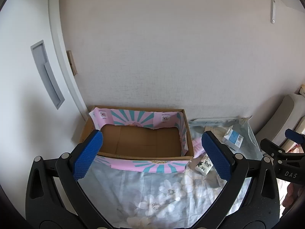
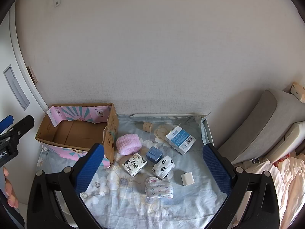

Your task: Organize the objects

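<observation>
The cardboard box point(image 2: 76, 131) sits open at the far left of the floral cloth point(image 2: 133, 200), against the wall, its flaps lined with pink and teal paper; nothing shows inside but bare cardboard floor. Just to its right lies a pink fluffy band point(image 2: 129, 145), close to the box's side wall. Nearer the camera from that come a tissue pack point(image 2: 135, 163) with black print and a small blue box point(image 2: 154, 153), the two nearly touching. A rolled white sock with dark spots point(image 2: 163, 166) lies just right of the blue box, and a second rolled sock with small flowers point(image 2: 159, 188) lies in front of it. A small white block point(image 2: 187, 179) sits apart to the right. Farther back, a white and blue carton point(image 2: 180, 139) rests tilted, and a tan cylinder point(image 2: 147, 126) lies near the wall (what it is cannot be told).

The right gripper point(image 2: 153, 168) hangs above these things with jaws spread wide, holding nothing. The left gripper point(image 1: 152, 155) is likewise wide open and empty, hanging over the box's near edge.
</observation>
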Demonstrator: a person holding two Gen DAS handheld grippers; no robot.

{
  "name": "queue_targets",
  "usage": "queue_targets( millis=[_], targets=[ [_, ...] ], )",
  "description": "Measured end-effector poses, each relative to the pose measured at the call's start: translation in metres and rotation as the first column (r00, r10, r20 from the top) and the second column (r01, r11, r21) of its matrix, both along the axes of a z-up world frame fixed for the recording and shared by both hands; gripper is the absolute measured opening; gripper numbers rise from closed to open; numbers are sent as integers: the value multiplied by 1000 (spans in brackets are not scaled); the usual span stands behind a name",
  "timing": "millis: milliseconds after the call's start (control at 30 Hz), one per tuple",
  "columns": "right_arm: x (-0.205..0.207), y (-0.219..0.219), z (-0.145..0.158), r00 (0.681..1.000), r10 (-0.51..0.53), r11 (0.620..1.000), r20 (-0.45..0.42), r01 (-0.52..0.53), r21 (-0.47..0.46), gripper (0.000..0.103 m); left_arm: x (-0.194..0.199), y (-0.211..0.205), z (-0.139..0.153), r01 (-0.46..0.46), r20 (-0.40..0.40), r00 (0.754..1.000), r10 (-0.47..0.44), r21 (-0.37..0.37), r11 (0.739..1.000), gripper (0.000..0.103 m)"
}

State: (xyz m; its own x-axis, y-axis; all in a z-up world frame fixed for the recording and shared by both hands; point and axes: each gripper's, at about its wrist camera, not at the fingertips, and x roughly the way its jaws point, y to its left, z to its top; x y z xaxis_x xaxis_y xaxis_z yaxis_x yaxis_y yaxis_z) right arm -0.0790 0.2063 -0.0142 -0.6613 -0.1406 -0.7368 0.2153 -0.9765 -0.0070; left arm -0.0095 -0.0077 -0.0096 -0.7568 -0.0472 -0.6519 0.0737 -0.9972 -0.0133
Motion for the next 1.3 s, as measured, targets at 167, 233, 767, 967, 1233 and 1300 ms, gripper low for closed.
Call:
queue_targets(
  millis=[167, 233, 767, 967, 1233, 1300],
  targets=[
    [-1, 0, 0, 1000, -2, 1000, 2, 2, -1, 103, 0, 2, 0, 2, 0, 1000, -2, 2, 1000, 103],
    [0, 0, 1, 1000, -2, 1000, 1, 2, -1, 103, 0, 3, 0, 2, 0, 1000, -2, 3, 1000, 103],
    [1, 2, 3, 1000, -9, 1000, -4, 9, 10, 103, 1, -1, 2, -10, -9, 1000, 10, 11, 1000, 103],
    [0, 1, 3, 1000, -13, 1000, -3, 13, 9, 103, 3, -2, 2, -18, -19, 1000, 18, 20, 1000, 103],
    [-2, -2, 8, 1000, -16, 1000, -1, 16, 14, 103, 0, 0, 4, -15, -22, 1000, 15, 7, 1000, 103],
    [-4, -3, 9, 1000, -15, 1000, -1, 15, 16, 103, -1, -2, 4, -18, -20, 1000, 18, 12, 1000, 103]
  ],
)
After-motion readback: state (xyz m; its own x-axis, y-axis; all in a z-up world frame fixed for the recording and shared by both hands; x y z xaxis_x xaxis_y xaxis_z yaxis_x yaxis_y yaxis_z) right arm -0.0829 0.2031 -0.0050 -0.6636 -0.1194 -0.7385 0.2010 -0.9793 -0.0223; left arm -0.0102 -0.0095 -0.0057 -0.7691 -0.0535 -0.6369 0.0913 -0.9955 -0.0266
